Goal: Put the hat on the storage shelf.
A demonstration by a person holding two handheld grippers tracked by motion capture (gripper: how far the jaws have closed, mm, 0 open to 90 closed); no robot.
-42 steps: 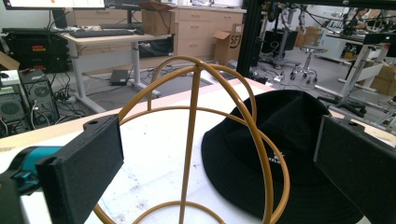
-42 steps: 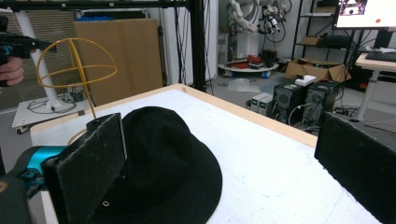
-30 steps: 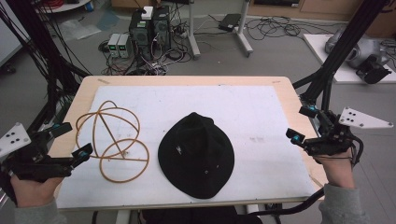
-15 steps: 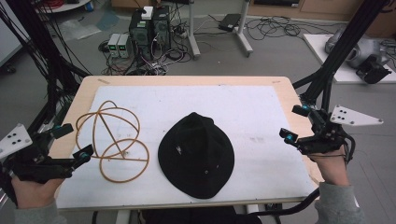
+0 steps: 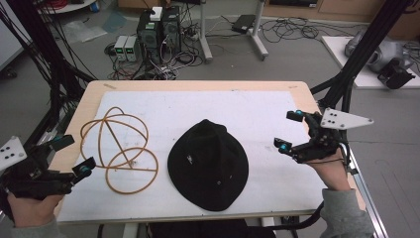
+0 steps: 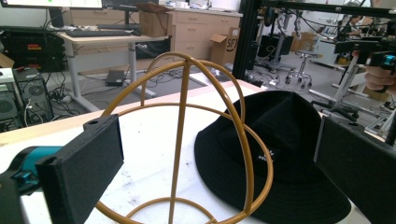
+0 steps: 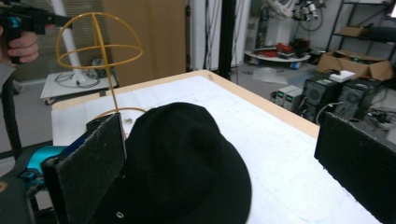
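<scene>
1. Workshop floor behind the counter (image 5: 292,89): grey, strewn with cables; computer towers (image 5: 158,27) stand beyond the far edge.
2. Counter: pale wooden rim, covered by a white sheet (image 5: 198,109) that bears both items below.
3. Black bucket hat (image 5: 208,163): lies crown up, near the middle of the sheet and toward the near edge; brim flat on the sheet. In the right gripper view the hat (image 7: 182,163) sits directly ahead between the jaws, not touched by them.
4. Gold wire stand (image 5: 119,148): domed frame of curved hoops on a ring base, standing upright on the left part of the sheet, just beside the hat and apart from it. In the left gripper view the stand (image 6: 187,140) rises between the jaws with the hat (image 6: 280,154) behind it.
5. Left gripper (image 5: 72,156): held at the counter's left edge, near the stand's base; jaws spread wide, holding nothing.
6. Right gripper (image 5: 289,131): held over the right part of the sheet, well apart from the hat; jaws spread wide, holding nothing. A grey three-cornered plate (image 5: 344,119) sits on top of it.
</scene>
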